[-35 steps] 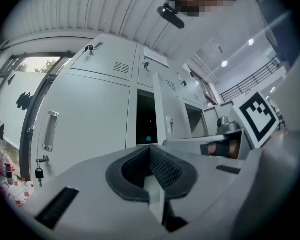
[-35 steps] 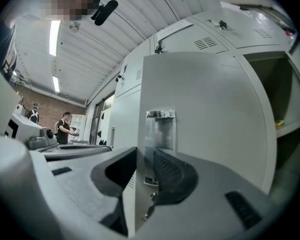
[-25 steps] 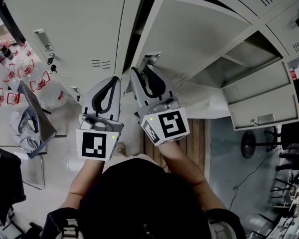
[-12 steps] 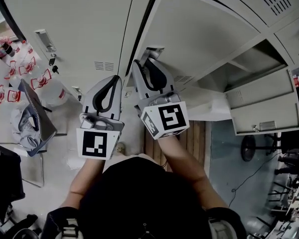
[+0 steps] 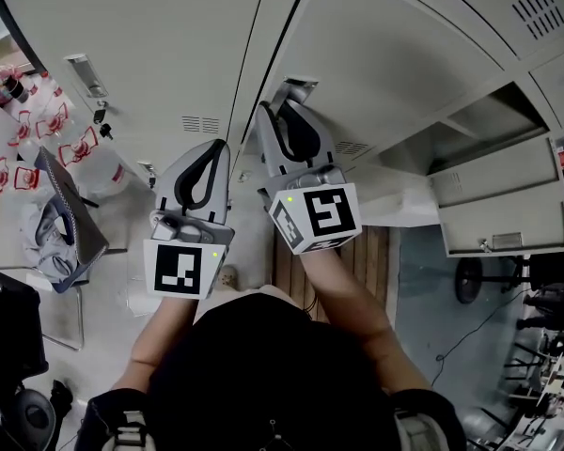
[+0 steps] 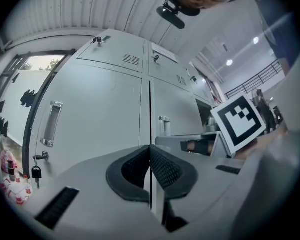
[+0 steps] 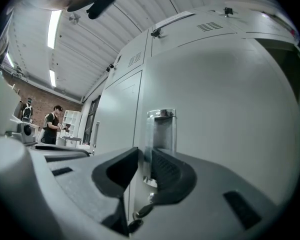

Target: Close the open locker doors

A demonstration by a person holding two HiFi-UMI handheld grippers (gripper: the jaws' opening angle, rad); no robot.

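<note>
Grey lockers (image 5: 150, 45) wall the room. At 9 o'clock, a chair (image 5: 66, 219) and printed bags (image 5: 47, 144) crowd the floor. The left gripper (image 5: 216, 147) hovers centre, jaws pressed together, empty. At 12 o'clock the right gripper (image 5: 280, 109), jaws narrowly apart after just closing, has the handle (image 5: 297, 86) edge of 1 nearly shut locker door (image 5: 404, 54) in its gap. A second door (image 5: 503, 205) hangs open at 3 o'clock.

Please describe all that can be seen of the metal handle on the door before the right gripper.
The handle is a shiny silver, metal-looking pull, upright, fixed near the left edge of the pale grey locker door. Its lower end stands between the jaws of the right gripper, which have just been closing; whether they press it is unclear.
</note>
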